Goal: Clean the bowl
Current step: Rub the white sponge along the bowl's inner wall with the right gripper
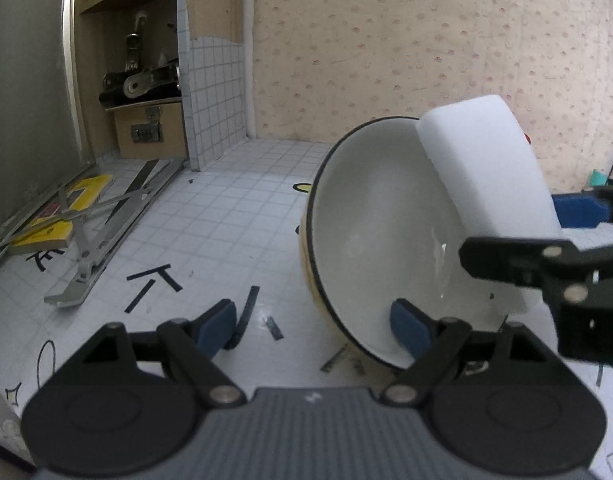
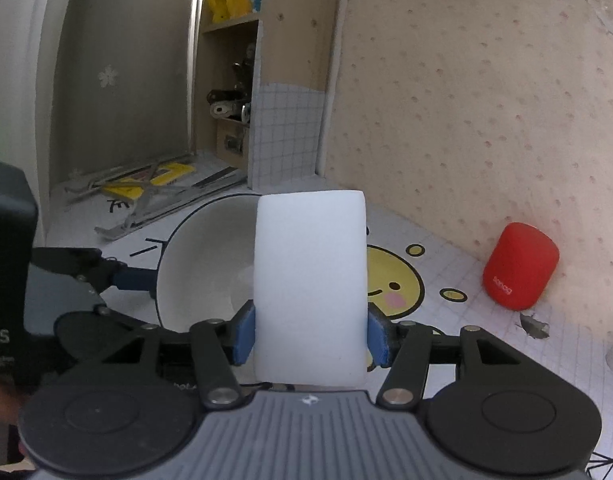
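Sponge (image 2: 309,280) clamped in right gripper (image 2: 309,334), against tilted bowl (image 1: 378,232).
Left gripper (image 1: 314,326) wide, still opening; bowl rim between its fingers, open table (image 1: 226,208) leftward.

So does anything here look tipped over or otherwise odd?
Yes. The bowl stands tilted on its edge on the table, not flat. The left gripper is opening, one finger inside the rim, while the right gripper holds the white sponge.

The red cylinder (image 2: 520,266) by the wall carries small pale lettering near its base, too tiny to read for certain. On the dark box (image 2: 4,280) at the left edge, white letters "AS" show, the rest cut off. Black hand-drawn strokes (image 1: 154,286) mark the tabletop (image 1: 226,208), unreadable.
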Available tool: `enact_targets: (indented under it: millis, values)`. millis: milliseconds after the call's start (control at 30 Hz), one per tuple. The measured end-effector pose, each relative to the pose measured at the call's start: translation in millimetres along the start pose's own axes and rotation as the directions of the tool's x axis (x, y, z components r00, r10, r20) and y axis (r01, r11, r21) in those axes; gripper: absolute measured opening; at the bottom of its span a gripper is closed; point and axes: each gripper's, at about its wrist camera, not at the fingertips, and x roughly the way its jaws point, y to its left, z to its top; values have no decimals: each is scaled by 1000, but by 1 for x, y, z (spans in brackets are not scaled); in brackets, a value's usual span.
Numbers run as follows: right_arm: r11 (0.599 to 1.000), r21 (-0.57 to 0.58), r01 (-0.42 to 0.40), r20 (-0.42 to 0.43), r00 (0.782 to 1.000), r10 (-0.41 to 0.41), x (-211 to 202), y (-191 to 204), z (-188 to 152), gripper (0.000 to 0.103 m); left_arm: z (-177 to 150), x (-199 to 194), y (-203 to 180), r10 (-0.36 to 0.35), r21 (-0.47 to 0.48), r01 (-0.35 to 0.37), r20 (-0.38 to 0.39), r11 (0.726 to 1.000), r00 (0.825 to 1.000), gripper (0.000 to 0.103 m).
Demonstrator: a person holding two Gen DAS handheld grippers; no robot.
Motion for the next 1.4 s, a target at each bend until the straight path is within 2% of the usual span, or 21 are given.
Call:
enact_targets:
  millis: [200,533,800,1000,1233,1400]
  values:
    - [1000,-13,-16,26,1000,17,6,6,19,54,0,-1,5,-7,4,7,0,1000,1000,85]
    - [1000,2,-23,-2,1000,23,4,2,2,54,5,2,3,23,-29,-23,-5,999,1000,87]
    - [1000,-9,-25,-7,1000,25,5,4,0,54,6,3,3,29,-48,-29,-8,998,1000,89]
    - [999,-11,-31,1,1000,31,5,6,2,54,4,3,0,31,-28,-31,-2,999,1000,90]
    - [999,-29,-37,32,999,38,7,12,21,54,-1,-1,0,36,-22,-36,7,999,999,91]
    - [999,-22,-34,9,999,35,6,9,10,54,-2,-1,3,37,-27,-36,10,999,999,91]
